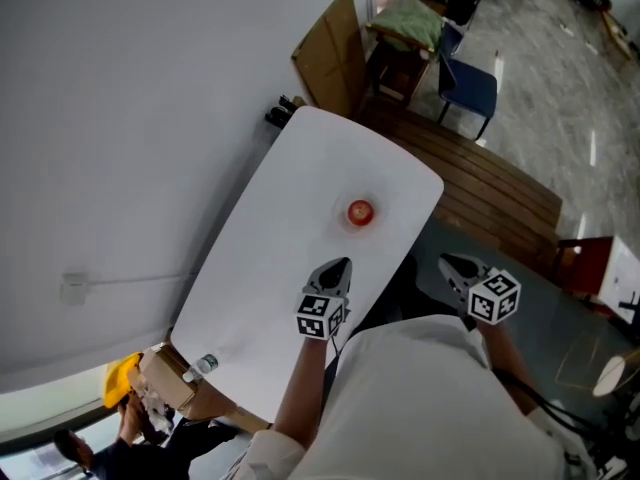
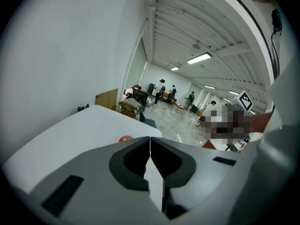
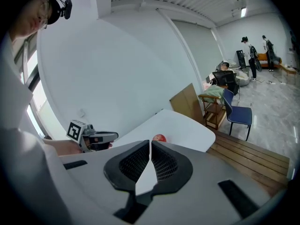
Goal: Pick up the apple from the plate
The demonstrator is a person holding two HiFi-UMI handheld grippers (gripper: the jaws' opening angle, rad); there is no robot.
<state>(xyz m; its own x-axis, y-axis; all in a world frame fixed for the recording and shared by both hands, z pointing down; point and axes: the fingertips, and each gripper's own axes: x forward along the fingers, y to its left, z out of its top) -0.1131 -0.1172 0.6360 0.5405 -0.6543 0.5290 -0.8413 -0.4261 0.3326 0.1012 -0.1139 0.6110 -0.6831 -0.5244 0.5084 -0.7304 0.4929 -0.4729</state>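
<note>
A red apple sits on a white plate that barely stands out from the white table. My left gripper is over the table's near edge, short of the apple, with its jaws shut and nothing between them. In the left gripper view the apple peeks over the shut gripper. My right gripper hangs off the table's right side, also shut and empty. In the right gripper view the apple lies beyond that gripper, and the left gripper shows to the left.
A cardboard sheet leans at the table's far end beside a white wall. A wooden platform, a blue chair and a red stool stand to the right. A person with a yellow object is at the table's near left corner.
</note>
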